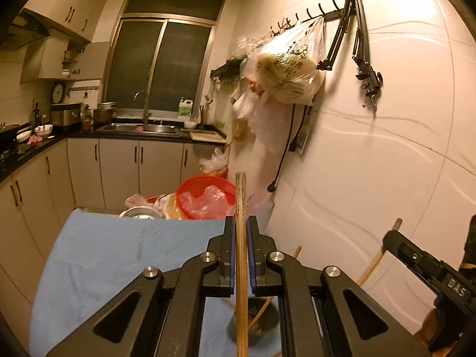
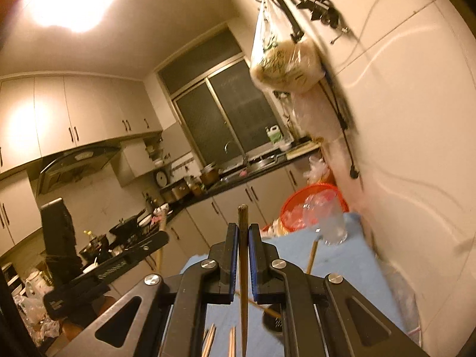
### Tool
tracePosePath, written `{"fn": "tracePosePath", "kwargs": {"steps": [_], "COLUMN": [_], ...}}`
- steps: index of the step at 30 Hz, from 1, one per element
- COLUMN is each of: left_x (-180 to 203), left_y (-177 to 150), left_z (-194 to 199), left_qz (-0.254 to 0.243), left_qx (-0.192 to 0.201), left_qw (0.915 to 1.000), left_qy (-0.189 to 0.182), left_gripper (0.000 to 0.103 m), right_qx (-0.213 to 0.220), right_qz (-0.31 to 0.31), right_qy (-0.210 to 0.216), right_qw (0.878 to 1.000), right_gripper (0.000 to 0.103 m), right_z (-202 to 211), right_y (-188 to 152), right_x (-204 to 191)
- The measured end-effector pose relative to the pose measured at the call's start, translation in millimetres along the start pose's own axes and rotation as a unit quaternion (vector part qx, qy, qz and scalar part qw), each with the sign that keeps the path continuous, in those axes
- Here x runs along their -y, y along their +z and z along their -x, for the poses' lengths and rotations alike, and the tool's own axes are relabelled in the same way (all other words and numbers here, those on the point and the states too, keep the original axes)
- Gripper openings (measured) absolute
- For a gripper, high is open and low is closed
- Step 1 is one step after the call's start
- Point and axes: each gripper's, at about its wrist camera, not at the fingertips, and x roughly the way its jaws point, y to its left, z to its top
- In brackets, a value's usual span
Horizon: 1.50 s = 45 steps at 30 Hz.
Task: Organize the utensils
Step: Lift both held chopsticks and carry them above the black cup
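My left gripper (image 1: pixel 241 221) is shut on a pale bamboo chopstick (image 1: pixel 241 267) that sticks out past the fingertips, raised above the blue cloth (image 1: pixel 119 253). My right gripper (image 2: pixel 243 228) is shut on a dark brown chopstick (image 2: pixel 243 267), also lifted over the cloth (image 2: pixel 342 261). Each gripper shows in the other's view: the right one (image 1: pixel 395 238) at the far right, the left one (image 2: pixel 157 239) at the left. Below lie a dark utensil with a wooden handle (image 1: pixel 258 324) and loose pale chopsticks (image 2: pixel 209 339). A clear glass (image 2: pixel 331 223) stands at the cloth's far end.
A red basket (image 1: pixel 205 197) with plastic bags sits just beyond the cloth. The tiled wall (image 1: pixel 386 148) runs close on the right, hung with bags (image 1: pixel 285 71) and a black clamp arm (image 1: pixel 357 44). Kitchen counter (image 1: pixel 142 132), sink and cabinets lie further back.
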Motion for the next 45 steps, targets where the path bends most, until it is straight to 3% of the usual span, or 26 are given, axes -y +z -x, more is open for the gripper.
{"fn": "tracePosePath", "kwargs": {"steps": [9, 20, 28, 45], "left_x": [17, 24, 33, 10], "left_y": [9, -24, -39, -65], "left_z": [-72, -135, -147, -132], "left_qz": [0.018, 0.014, -0.013, -0.005], "left_qx": [0.017, 0.033, 0.049, 0.001], "left_qw": [0.9997, 0.999, 0.9977, 0.999], "left_qy": [-0.003, 0.028, 0.045, 0.045], "left_gripper": [0.008, 0.008, 0.008, 0.008], "right_qx": [0.016, -0.004, -0.027, -0.074], "right_qz": [-0.002, 0.021, 0.033, 0.014], "right_qy": [-0.026, -0.053, -0.059, -0.054], "right_qw": [1.0, 0.998, 0.997, 0.996], "right_gripper": [0.007, 0.007, 0.007, 0.007], "right_z": [-29, -71, -89, -94], "right_y": [27, 16, 1, -27], "right_x": [30, 52, 59, 73]}}
